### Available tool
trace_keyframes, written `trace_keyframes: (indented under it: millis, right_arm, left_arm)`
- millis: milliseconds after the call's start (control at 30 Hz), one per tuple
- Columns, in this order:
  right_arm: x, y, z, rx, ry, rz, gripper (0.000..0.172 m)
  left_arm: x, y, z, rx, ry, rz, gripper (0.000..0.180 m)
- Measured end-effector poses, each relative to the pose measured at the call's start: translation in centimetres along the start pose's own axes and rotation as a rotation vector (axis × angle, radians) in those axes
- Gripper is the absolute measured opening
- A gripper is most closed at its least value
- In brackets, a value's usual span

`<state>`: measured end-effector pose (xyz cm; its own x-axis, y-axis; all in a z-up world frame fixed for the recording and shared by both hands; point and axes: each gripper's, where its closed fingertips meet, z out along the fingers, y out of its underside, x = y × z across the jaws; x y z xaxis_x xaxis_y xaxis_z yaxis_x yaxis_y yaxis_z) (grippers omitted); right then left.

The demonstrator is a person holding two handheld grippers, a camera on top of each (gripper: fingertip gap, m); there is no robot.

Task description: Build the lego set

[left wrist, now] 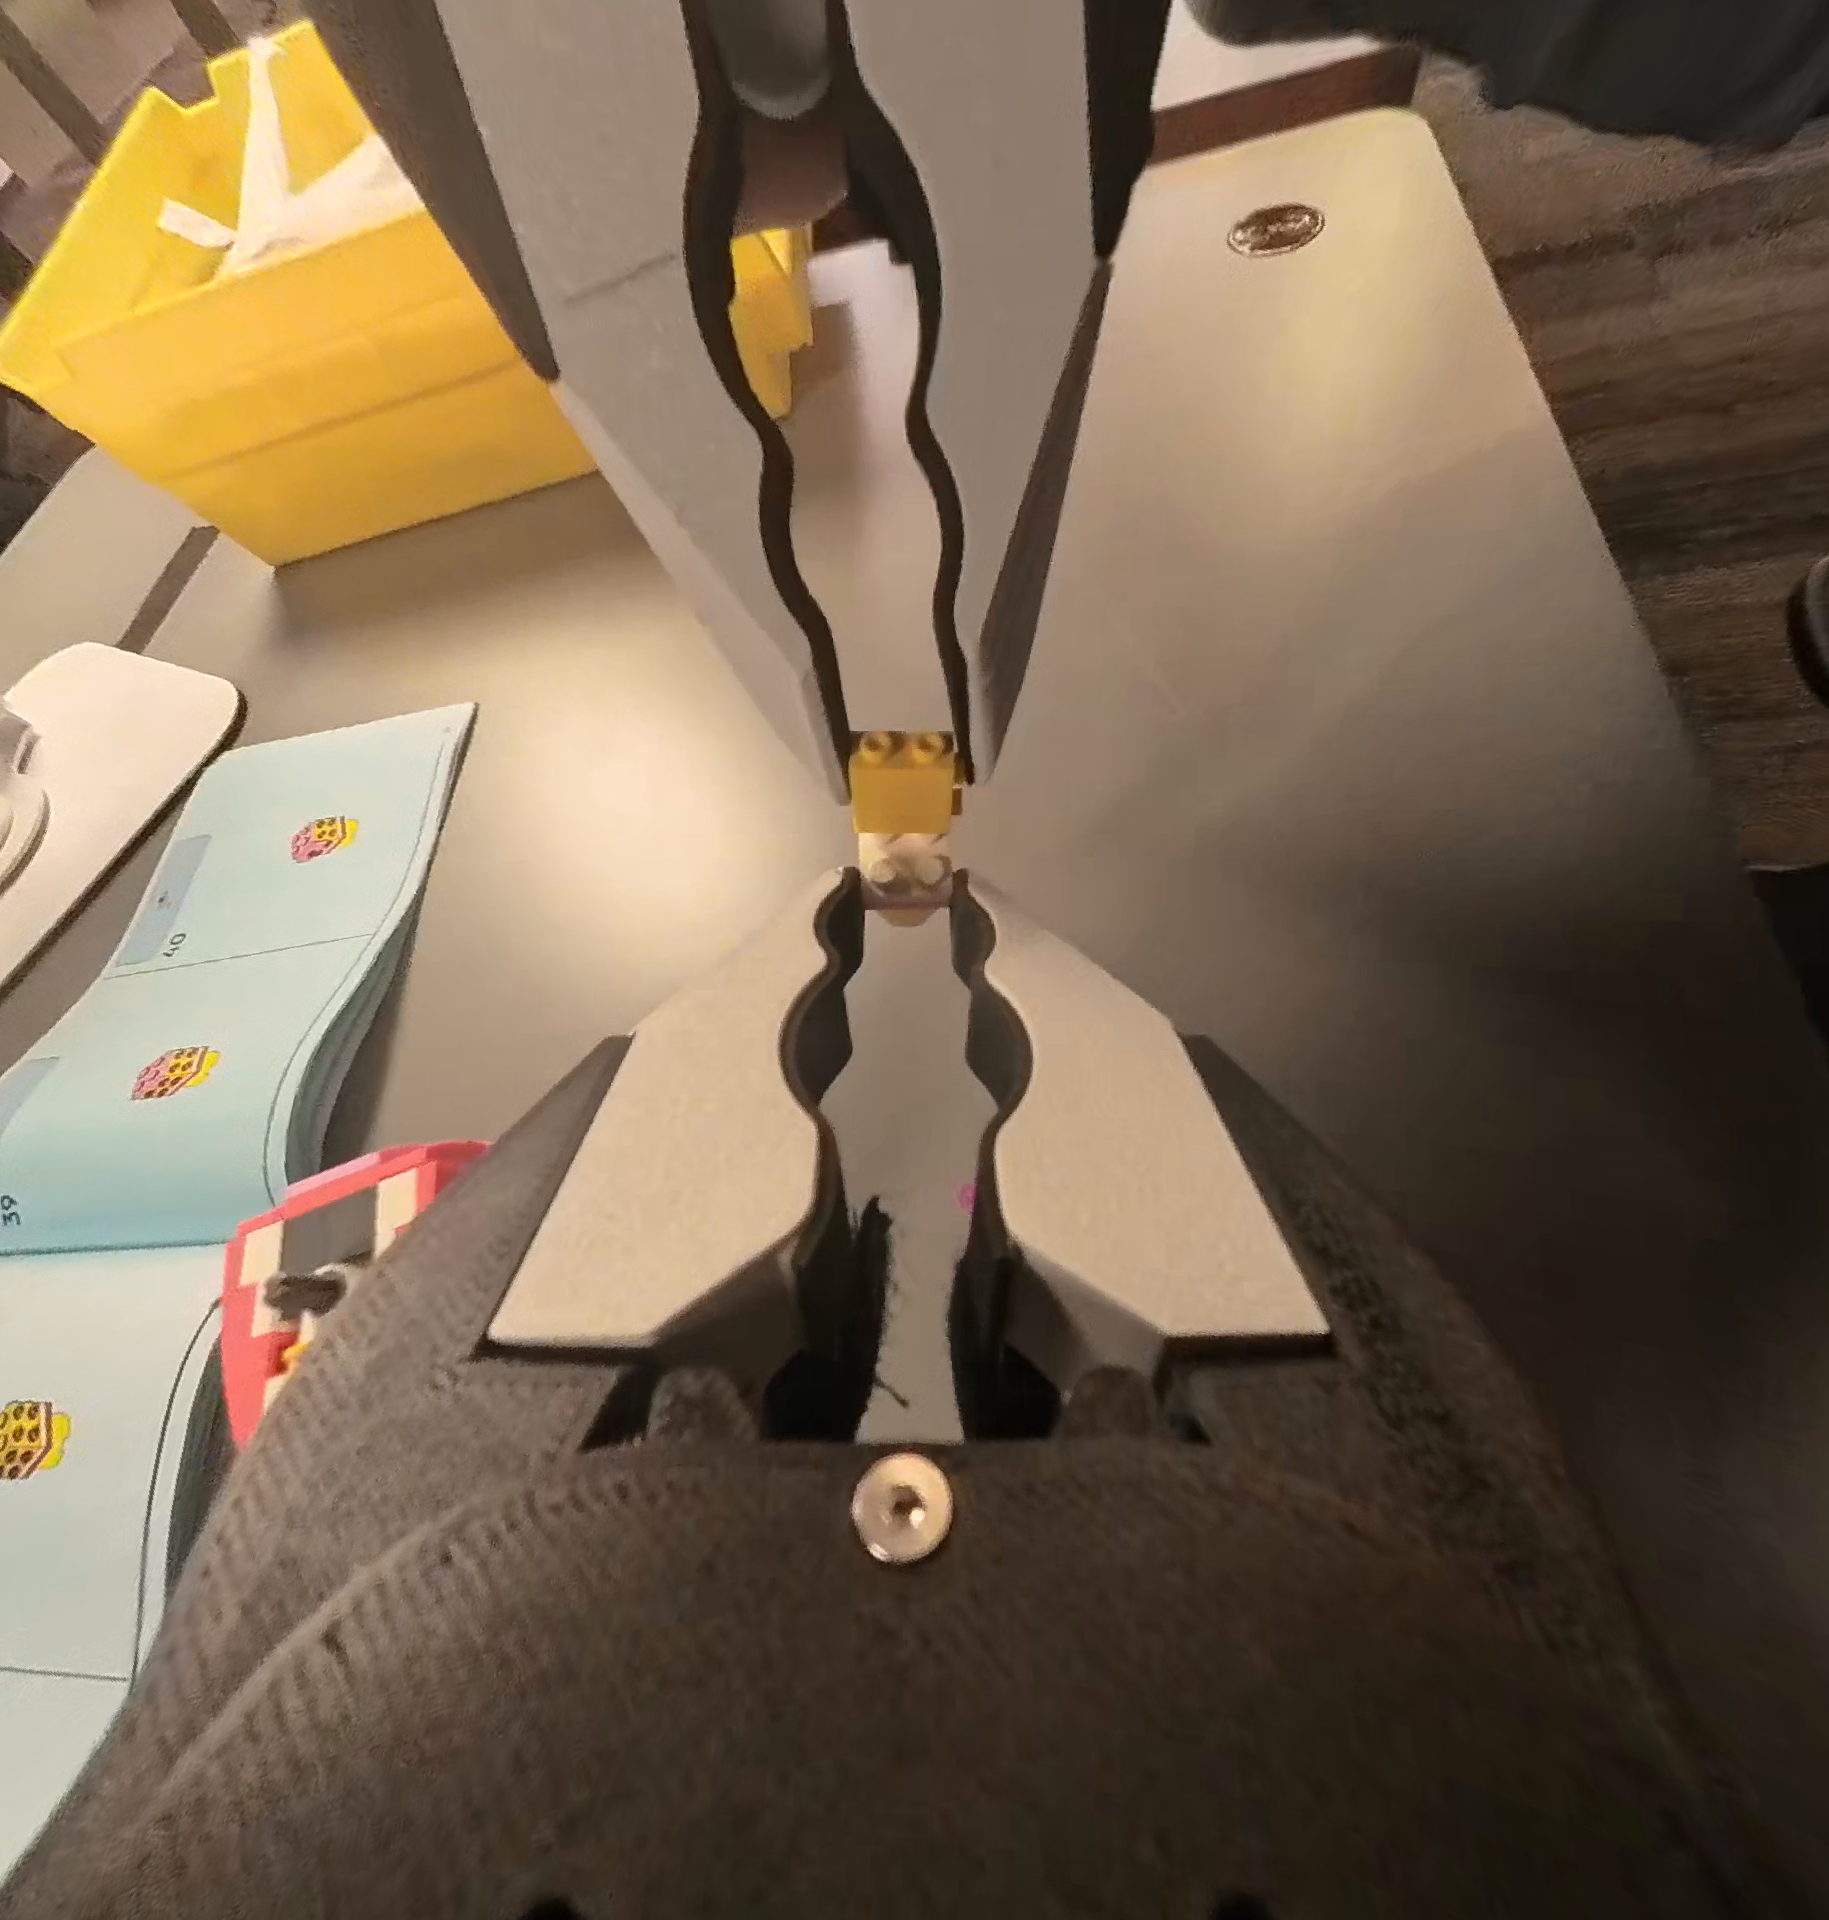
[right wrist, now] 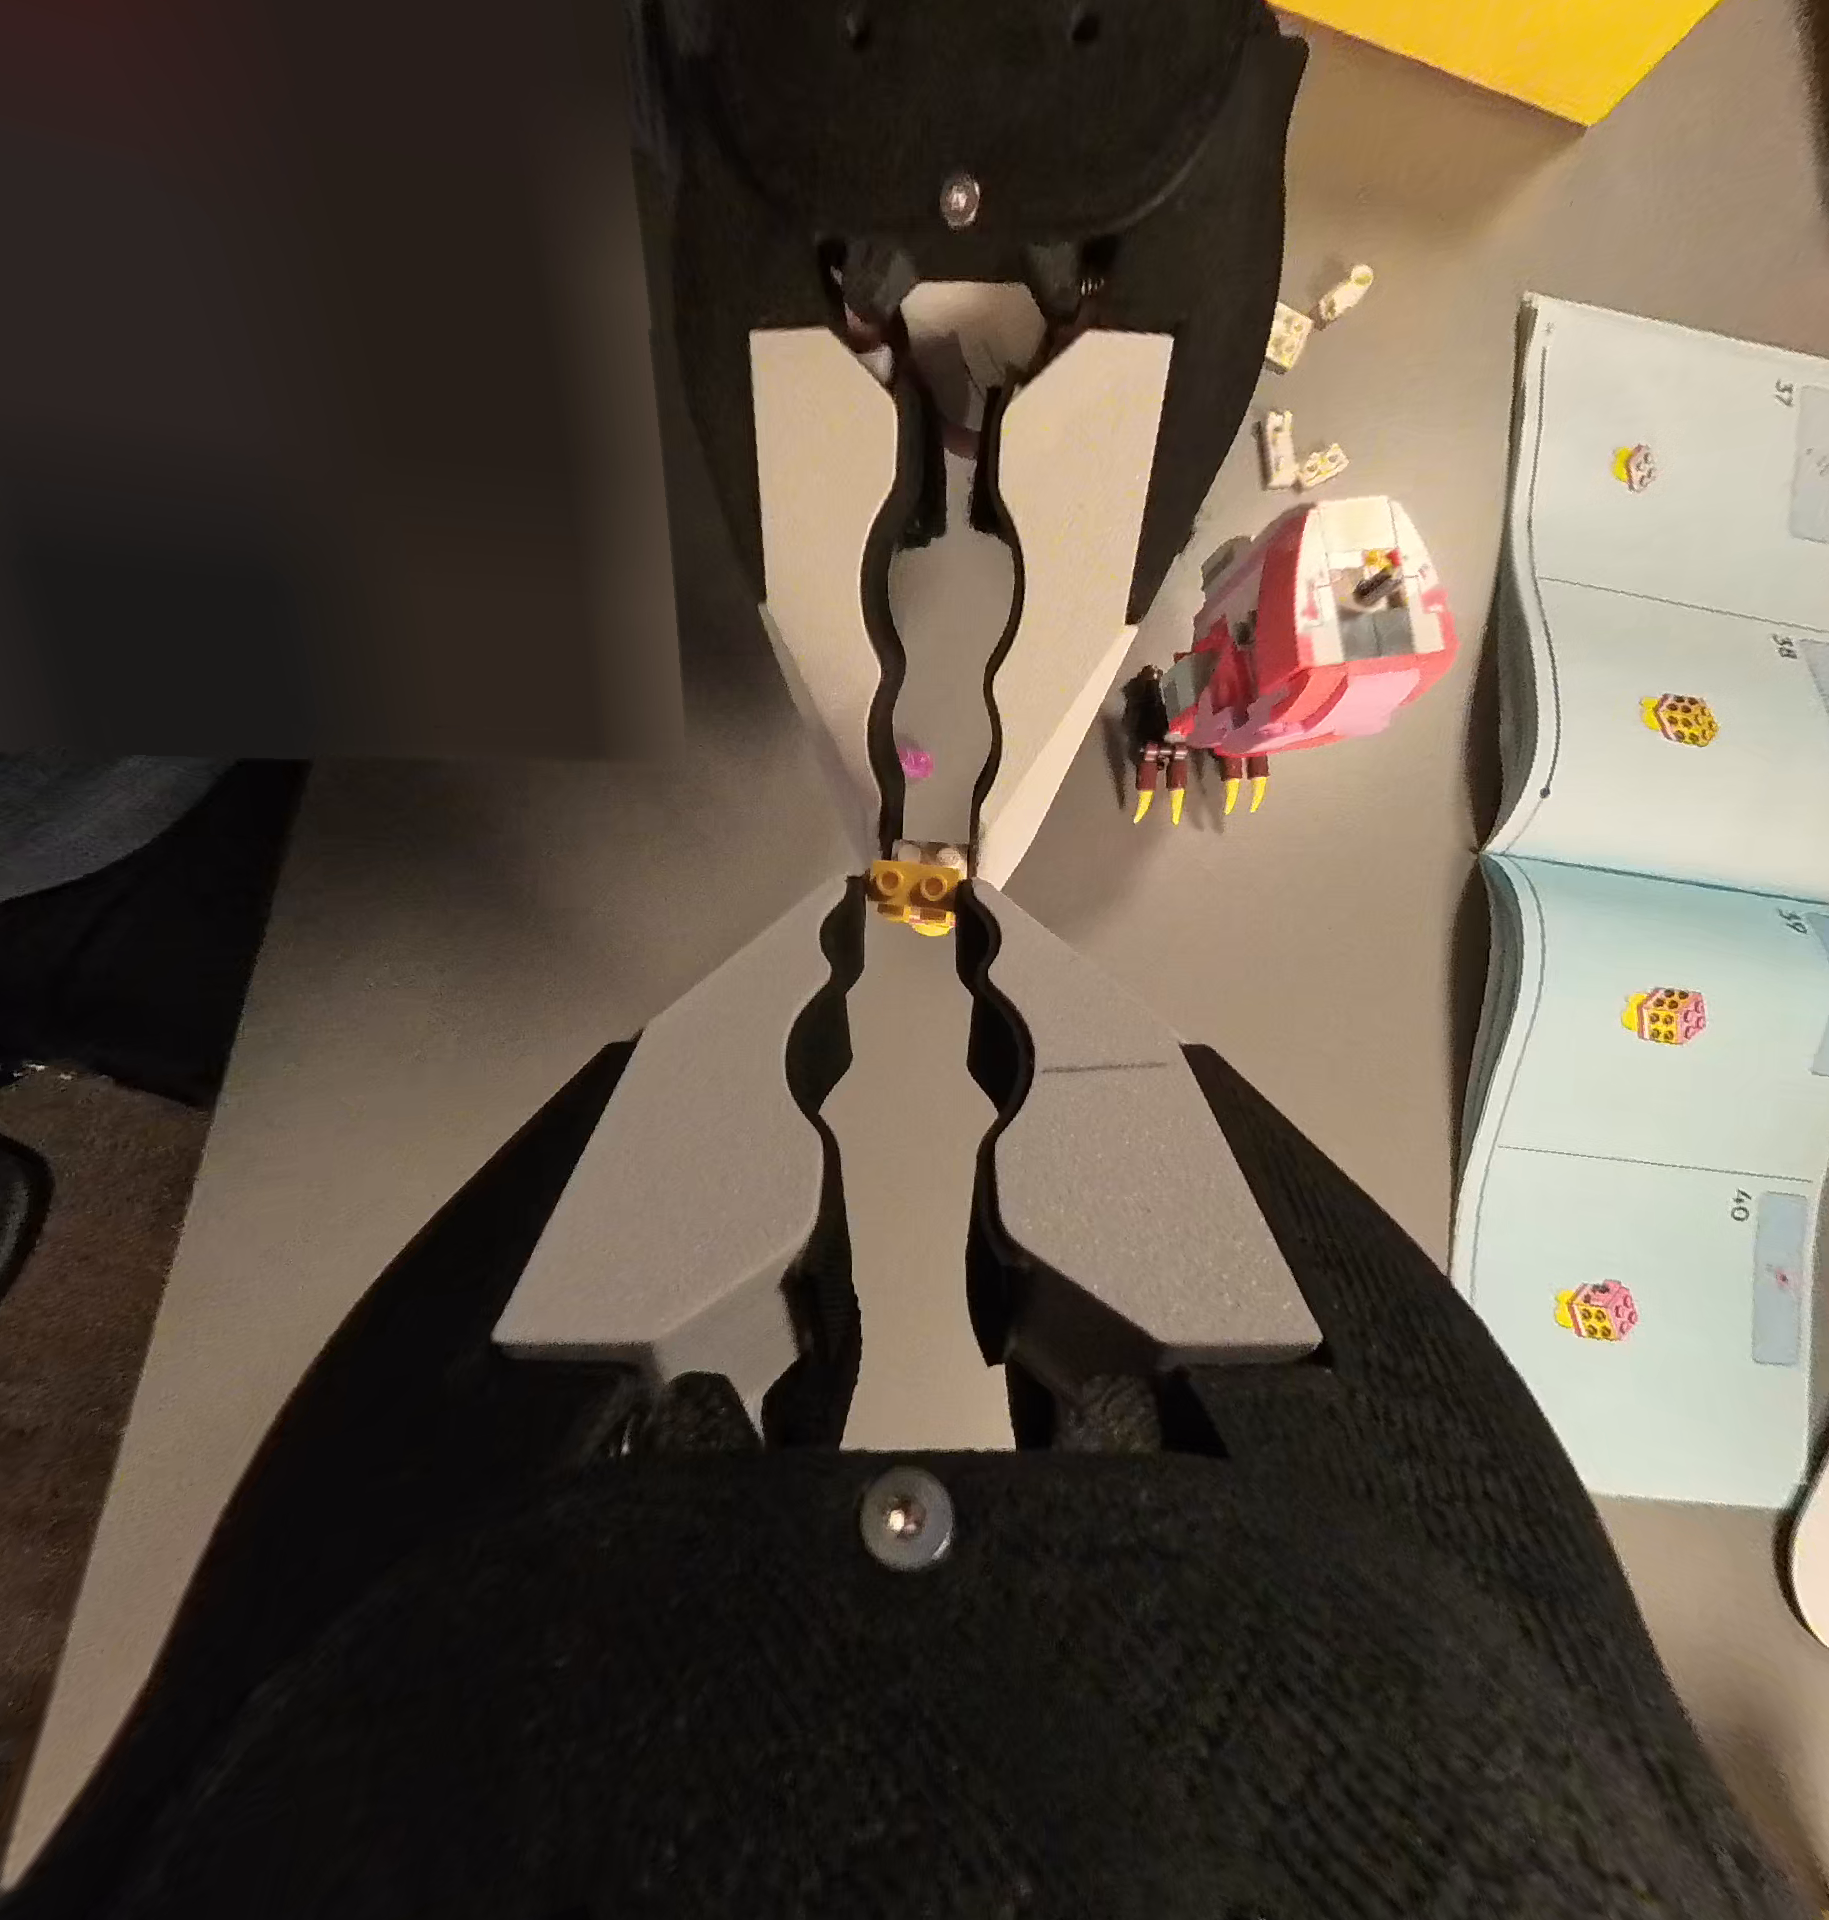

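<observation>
The two tools meet tip to tip above the grey table (left wrist: pixel 1305 623). The left hand-held gripper (left wrist: pixel 905 888) pinches a small white brick (left wrist: pixel 905 862) between its dark pads, and the right hand-held gripper (right wrist: pixel 915 902) pinches a yellow brick (right wrist: pixel 912 886) the same way. The two bricks touch face to face in the air, well clear of the table top.

Whether they have snapped together is not plain from here; they look pressed against one another, both tools gripping. The pink and red brick model (right wrist: pixel 1325 634) stands apart on the table, so, judging from that, this little pair has not been added to it.

The left wrist view shows a yellow bin (left wrist: pixel 266 343) with white scraps in it near the far edge of the table, and a round dark disc (left wrist: pixel 1275 229) toward the far corner. The right wrist view shows the model whole, with its yellow claws, loose pale pieces (right wrist: pixel 1305 395) beyond it, and a tiny pink stud (right wrist: pixel 916 764) on the table under the left tool. The open pale blue instruction booklet (right wrist: pixel 1658 935) lies along one side edge in both views.
</observation>
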<state>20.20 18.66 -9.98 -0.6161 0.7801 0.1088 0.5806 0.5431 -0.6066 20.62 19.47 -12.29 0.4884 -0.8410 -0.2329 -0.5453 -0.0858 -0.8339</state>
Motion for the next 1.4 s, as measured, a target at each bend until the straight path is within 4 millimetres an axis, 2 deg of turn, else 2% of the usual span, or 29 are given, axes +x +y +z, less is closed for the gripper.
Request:
trace_keyframes:
  millis: [267,500,733,1033,1133,1267,1400]
  right_arm:
    - [0.0,-0.7,-0.3,-0.053,-0.095,0.089,0.016]
    - [0.6,-1.9,-1.1,-0.012,-0.161,0.215,0.015]
    - [-0.2,-3.2,-2.0,-0.032,-0.292,0.313,0.016]
    - [-0.2,-3.8,-2.1,-0.176,-0.150,0.144,0.016]
    - [0.0,-4.1,-2.1,-0.178,-0.113,0.117,0.016]
    - [-0.1,-4.7,-2.3,-0.122,-0.128,0.190,0.016]
    - [0.1,-4.9,-2.1,-0.101,-0.075,0.137,0.016]
  left_arm:
    - [0.2,-0.5,-0.5,0.030,0.024,-0.040,0.014]
    - [-0.1,-1.6,-1.4,0.145,0.113,-0.208,0.014]
    - [0.9,-3.0,-2.5,0.218,0.221,-0.258,0.014]
    - [0.4,-3.3,-3.1,0.227,0.173,-0.227,0.014]
    - [0.1,-3.4,-3.3,0.234,0.161,-0.223,0.014]
    - [0.1,-4.1,-3.9,0.284,0.170,-0.242,0.014]
    - [-0.2,-3.8,-4.0,0.265,0.150,-0.221,0.014]
